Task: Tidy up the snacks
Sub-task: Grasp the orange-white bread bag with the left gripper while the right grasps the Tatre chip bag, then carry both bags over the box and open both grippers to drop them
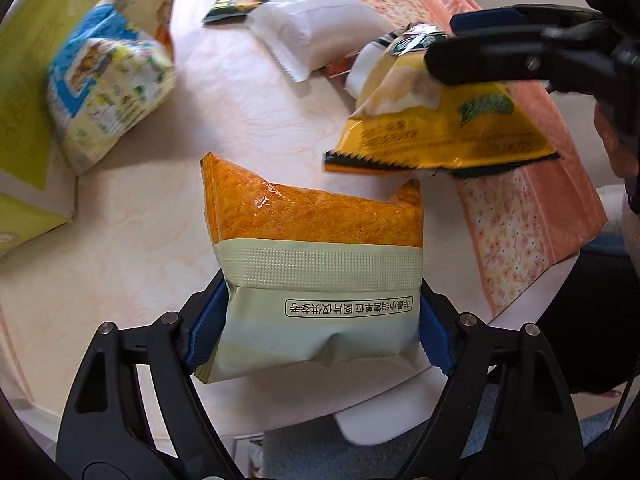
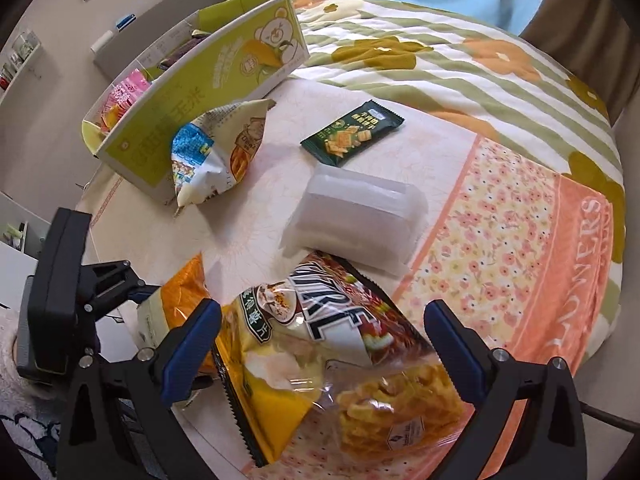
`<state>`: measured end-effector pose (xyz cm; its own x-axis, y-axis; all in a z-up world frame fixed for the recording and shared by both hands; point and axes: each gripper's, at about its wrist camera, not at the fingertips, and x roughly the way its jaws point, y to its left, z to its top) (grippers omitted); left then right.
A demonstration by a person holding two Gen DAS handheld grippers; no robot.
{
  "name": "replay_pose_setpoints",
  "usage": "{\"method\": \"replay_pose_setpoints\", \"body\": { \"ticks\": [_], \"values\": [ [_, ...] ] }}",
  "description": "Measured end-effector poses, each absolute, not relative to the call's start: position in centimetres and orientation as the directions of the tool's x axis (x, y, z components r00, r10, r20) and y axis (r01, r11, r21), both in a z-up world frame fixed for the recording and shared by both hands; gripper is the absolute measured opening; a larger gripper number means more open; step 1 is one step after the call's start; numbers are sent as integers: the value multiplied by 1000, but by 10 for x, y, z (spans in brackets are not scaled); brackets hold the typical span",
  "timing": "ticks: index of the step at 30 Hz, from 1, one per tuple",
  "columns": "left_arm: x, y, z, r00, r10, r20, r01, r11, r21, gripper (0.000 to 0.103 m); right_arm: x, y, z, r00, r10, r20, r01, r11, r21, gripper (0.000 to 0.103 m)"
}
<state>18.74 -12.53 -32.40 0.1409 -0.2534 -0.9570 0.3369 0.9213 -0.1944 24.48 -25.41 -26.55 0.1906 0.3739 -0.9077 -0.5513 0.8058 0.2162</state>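
Two packets up at once | left gripper [image 1: 320, 332] fingers clamp the orange packet [image 1: 312, 216] by its sealed end | right gripper [image 2: 322, 340], fingers wide, only straddles the yellow chip bag [image 2: 288, 384] | green box [image 2: 208, 92], likely destination, at the bed's far corner.

orange-and-cream snack packet [image 1: 316, 256], yellow chip bag [image 1: 448, 120]

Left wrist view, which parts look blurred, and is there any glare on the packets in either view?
Left wrist view: the blue-and-white packet at the left edge is smeared, and the orange packet carries a small glint. Right wrist view: sharper, with glare on the clear bag of snacks; fisheye bending curves the edges in both.
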Motion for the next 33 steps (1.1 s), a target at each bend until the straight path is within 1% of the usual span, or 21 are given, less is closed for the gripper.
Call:
{"method": "replay_pose_setpoints", "body": {
  "ticks": [3,6,14,16,17,18,20,25,28,33],
  "values": [
    [186,-114,-320,144,-244,-959,329,926,-186,80,246,-242,-274,147,345,-927,-590,783,197,101],
    [185,-103,-317,148,-230,-962,324,930,-172,80,242,-225,-286,115,264,-958,-669,734,122,101],
    [170,-93,-317,137,-212,-968,304,939,-163,80,235,-204,-315,18,209,-978,-724,677,131,101],
    [169,-88,-315,140,-214,-967,292,942,-166,80,232,-202,-317,24,218,-976,-719,682,134,98],
    [168,-86,-313,144,-215,-966,285,944,-167,80,231,-202,-316,34,227,-973,-718,683,134,94],
    [169,-84,-311,148,-215,-965,282,945,-167,80,230,-201,-314,42,235,-971,-715,686,135,88],
    [169,-83,-306,157,-215,-964,281,945,-166,80,227,-202,-309,50,261,-964,-703,695,151,83],
    [166,-82,-293,185,-211,-960,282,947,-153,80,217,-207,-292,114,282,-953,-688,714,129,81],
    [161,-80,-281,208,-210,-955,284,948,-147,80,215,-214,-278,133,316,-939,-659,737,154,81],
    [151,-70,-248,272,-210,-939,280,951,-132,80,207,-226,-242,209,343,-916,-608,779,153,81]
  ]
}}
